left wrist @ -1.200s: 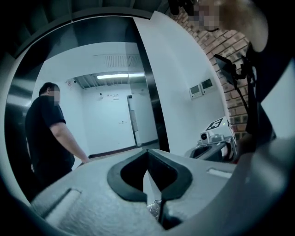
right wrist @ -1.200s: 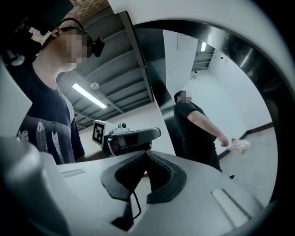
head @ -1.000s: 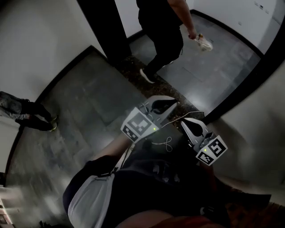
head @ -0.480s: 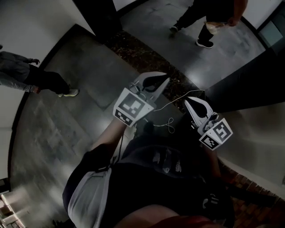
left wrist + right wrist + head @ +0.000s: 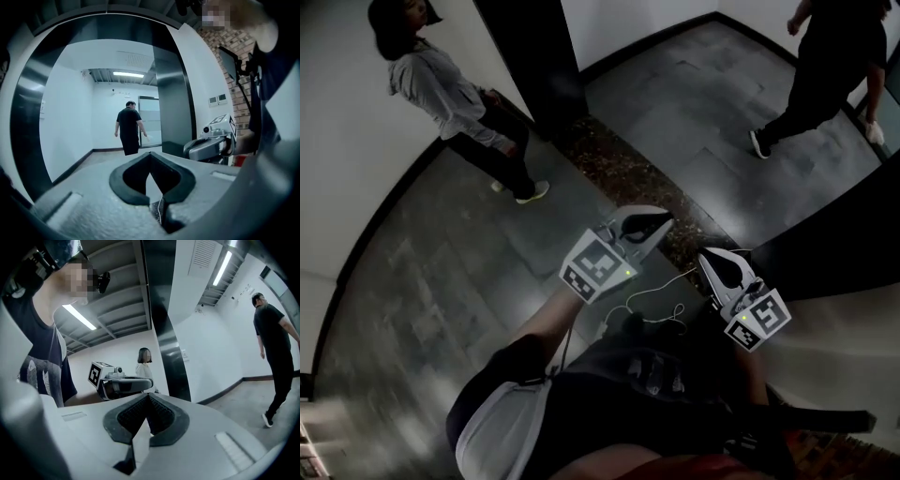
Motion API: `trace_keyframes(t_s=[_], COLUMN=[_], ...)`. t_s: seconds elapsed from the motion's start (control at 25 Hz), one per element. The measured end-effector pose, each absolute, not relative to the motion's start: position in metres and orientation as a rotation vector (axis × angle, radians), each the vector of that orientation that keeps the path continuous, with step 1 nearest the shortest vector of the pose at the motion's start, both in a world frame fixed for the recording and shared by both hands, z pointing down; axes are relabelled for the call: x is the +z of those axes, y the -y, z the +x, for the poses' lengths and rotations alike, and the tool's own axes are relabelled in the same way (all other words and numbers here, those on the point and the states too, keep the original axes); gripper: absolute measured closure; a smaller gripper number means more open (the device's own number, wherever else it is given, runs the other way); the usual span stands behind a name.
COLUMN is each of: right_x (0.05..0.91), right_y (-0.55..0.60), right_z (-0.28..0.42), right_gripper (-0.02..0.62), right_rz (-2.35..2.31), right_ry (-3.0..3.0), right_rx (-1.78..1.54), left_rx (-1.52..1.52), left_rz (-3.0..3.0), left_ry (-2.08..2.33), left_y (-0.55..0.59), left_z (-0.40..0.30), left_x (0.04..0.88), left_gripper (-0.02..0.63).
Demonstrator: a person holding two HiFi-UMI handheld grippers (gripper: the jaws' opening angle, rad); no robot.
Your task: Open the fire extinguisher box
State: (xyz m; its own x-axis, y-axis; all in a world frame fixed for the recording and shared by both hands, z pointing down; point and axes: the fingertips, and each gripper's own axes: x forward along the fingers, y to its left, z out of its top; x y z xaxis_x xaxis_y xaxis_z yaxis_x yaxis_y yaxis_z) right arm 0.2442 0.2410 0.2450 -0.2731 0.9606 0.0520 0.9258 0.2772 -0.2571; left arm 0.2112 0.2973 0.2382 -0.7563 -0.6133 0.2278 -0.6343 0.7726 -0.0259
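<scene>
The fire extinguisher box is not in sight from where things stand now. The nearest hint is a red patch [image 5: 240, 160] low against the brick wall [image 5: 220, 61], and too little of it shows to say what it is. I expect such a box to be stiff sheet metal with a hinged door, possibly glazed and so fragile there. The place to take hold would be the door's handle or latch edge, pulling steadily and not yanking.

The left hand-held gripper [image 5: 661, 223] is held out over the dark tiled floor [image 5: 441, 281], its jaws pressed together with nothing between them. The right hand-held gripper [image 5: 705, 258] sits just beside it, jaws likewise closed and empty. A thin white cable [image 5: 652, 298] loops between the two. Well beyond stand a black pillar [image 5: 525, 56], a person in a grey hoodie [image 5: 455, 89] and a person in black [image 5: 834, 66].
</scene>
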Motion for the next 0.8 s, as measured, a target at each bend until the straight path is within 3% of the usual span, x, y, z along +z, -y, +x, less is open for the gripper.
trace_keyframes(t_s=[0.36,0.8], right_x=[0.238,0.250], right_y=[-0.222,-0.153], right_z=[0.217,0.175], right_gripper=[0.595,0.594], right_rz=[-1.812,-1.749], right_ry=[2.398,2.417], right_rx=[0.236,0.239], left_rx=[0.138,0.207], left_rz=[0.873,0.988], left_ry=[2.788,2.755], left_y=[-0.285,-0.195], left_z=[0.178,0.128], left_x=[0.241,0.235], left_gripper=[0.604,0.604])
